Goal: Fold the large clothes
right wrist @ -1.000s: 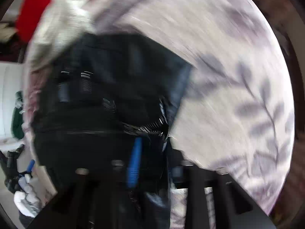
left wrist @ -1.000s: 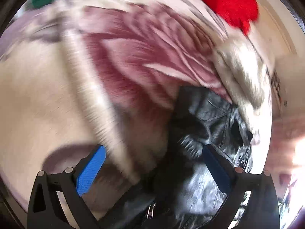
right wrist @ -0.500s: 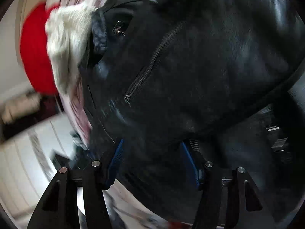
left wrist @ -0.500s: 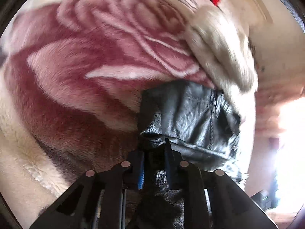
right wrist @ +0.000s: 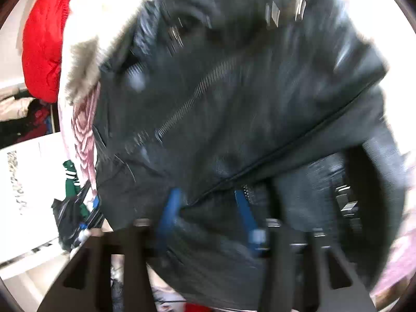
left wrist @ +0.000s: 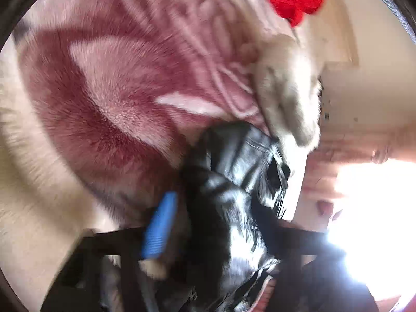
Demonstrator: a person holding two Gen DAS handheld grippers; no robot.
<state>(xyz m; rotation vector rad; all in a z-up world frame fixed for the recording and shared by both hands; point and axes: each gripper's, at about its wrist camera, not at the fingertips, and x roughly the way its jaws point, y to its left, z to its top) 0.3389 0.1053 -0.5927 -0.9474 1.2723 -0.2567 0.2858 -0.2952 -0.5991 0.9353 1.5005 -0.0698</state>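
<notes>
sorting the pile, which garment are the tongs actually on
The black leather jacket, shiny with a metal zip, lies between both tongs. The red garment and green one lie apart, untouched.

Motion blur smears the left wrist view. Of the left gripper (left wrist: 208, 231), only the blue pad (left wrist: 159, 230) at 7 o'clock shows; the other is lost behind the black leather jacket (left wrist: 234, 182), so its grip cannot be judged. At 3 o'clock, glare washes out the window area (left wrist: 374, 208). In the right wrist view, the jacket (right wrist: 234, 104) hides most of the blanket (right wrist: 80, 127), and the red garment (right wrist: 44, 44) at 10 o'clock is cut off by the edge.
</notes>
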